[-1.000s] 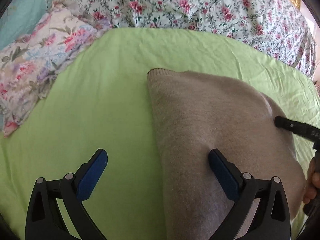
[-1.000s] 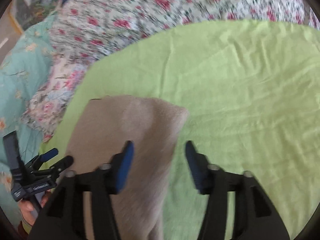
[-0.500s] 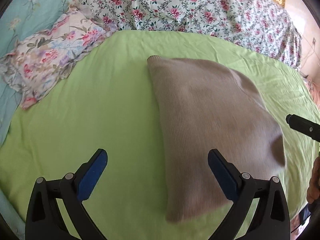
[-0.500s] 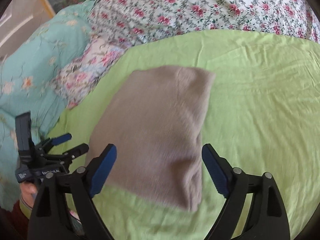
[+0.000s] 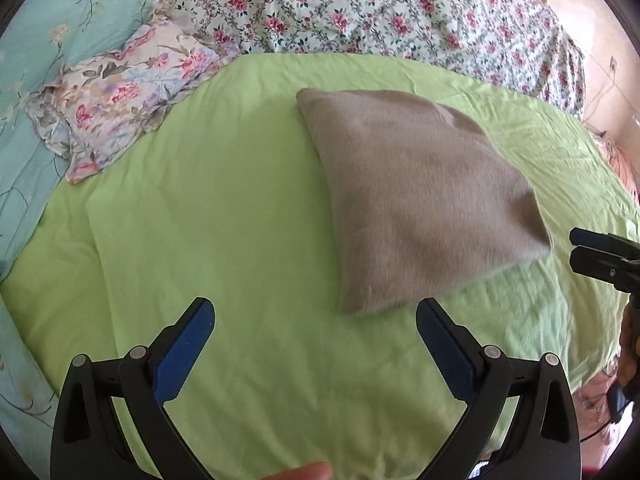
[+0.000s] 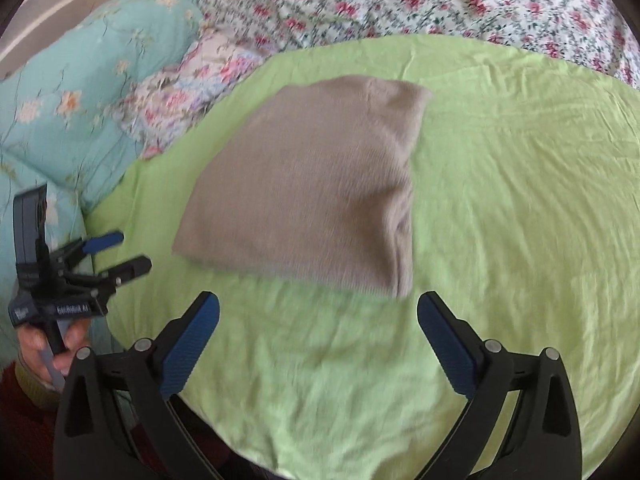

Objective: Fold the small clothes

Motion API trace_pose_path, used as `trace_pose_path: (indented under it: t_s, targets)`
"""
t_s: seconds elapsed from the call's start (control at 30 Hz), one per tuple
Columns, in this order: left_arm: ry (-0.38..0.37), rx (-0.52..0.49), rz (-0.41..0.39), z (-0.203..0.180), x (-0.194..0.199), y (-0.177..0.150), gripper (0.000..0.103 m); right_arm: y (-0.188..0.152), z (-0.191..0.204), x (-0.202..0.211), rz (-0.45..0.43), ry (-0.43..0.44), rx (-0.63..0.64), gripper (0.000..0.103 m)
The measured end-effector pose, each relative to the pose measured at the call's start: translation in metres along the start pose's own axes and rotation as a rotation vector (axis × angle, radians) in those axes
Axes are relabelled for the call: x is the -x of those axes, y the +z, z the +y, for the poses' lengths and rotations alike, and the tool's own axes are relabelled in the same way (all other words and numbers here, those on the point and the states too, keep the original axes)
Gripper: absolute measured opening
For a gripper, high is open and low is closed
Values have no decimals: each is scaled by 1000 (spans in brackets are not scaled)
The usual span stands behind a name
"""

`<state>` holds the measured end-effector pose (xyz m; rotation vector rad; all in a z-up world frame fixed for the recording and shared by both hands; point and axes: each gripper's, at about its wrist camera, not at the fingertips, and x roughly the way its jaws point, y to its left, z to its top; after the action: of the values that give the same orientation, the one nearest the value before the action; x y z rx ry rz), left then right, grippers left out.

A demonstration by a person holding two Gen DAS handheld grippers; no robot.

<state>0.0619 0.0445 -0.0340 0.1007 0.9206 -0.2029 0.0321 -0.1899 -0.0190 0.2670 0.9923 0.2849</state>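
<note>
Both tools [image 5: 314, 320] [image 6: 318, 316] drawn back, spread wide, folded beige knit [image 5: 416, 200] on green sheet [image 5: 224, 216]

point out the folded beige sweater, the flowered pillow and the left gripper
folded beige sweater [image 6: 312, 188], right wrist view, middle of top layer
flowered pillow [image 5: 120, 92], left wrist view, centre
left gripper [image 5: 314, 350], left wrist view, midway between fingertips

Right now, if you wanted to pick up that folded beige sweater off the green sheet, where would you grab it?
Probably at the near corner of the beige sweater, coming in low from the near side with the right gripper. That near edge shows stacked layers and sits slightly raised off the green sheet, so an open jaw could slide around it and catch every layer.
</note>
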Motion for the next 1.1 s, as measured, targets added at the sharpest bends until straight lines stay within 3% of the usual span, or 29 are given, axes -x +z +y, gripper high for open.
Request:
trace_pose_path:
  t_s: [0.17, 0.37, 0.77, 1.1]
  targets:
    - [-5, -34, 2, 1, 11, -14, 102, -13, 16, 14, 10, -18, 89, 100]
    - [-33, -77, -52, -7, 37, -17, 102, -16, 33, 30, -21, -47, 176, 102]
    - [26, -114, -66, -23, 33, -8, 102, -12, 33, 8, 1, -30, 170, 102]
    - [83, -163, -90, -24, 41, 1, 102, 2, 26, 22, -27, -39, 177, 102]
